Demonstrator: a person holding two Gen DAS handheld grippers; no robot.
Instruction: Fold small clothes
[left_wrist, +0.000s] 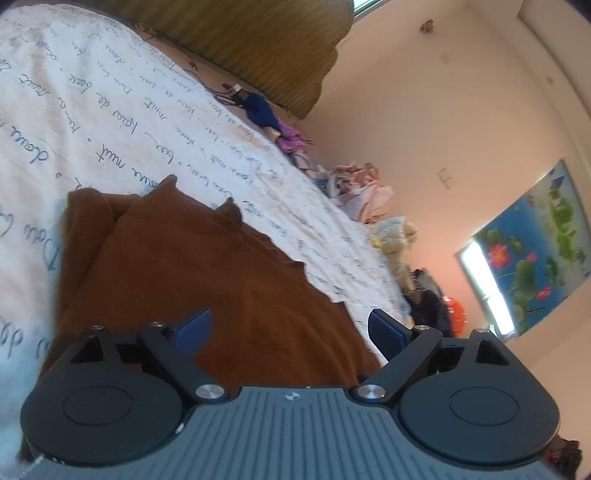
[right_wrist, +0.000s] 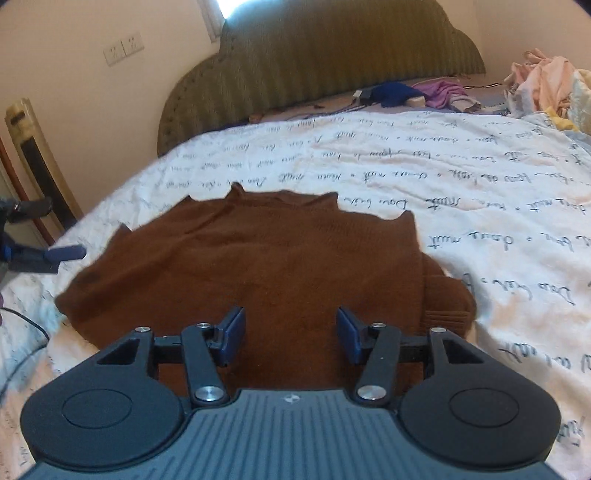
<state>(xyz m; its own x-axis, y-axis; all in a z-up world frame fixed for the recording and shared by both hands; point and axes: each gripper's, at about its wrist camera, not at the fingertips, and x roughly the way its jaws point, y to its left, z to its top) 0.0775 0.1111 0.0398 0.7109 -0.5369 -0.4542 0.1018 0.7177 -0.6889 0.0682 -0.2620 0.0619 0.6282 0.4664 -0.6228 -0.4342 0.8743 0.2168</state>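
Only my left view shows the poster (left_wrist: 532, 243) at 3 o'clock; both my grippers (left_wrist: 290, 330) (right_wrist: 291, 334) gape empty over the sweater (right_wrist: 258, 258) on the bedspread (right_wrist: 443, 166).

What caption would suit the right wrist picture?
Open right gripper above a brown knitted garment spread on a script-printed bedsheet.

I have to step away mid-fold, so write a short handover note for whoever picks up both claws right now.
Left claw: open, nothing between its fingers, over the brown sweater.
Right claw: open, holding nothing, above the sweater's near edge.
Things: sweater lies on the white bed cover; more clothes are piled at the bed's far side.
Done: sweater looks partly folded, with a ribbed part tucked under and sticking out at its right side.
Left: probably finish the fold and set it aside, then take the next piece from the pile.
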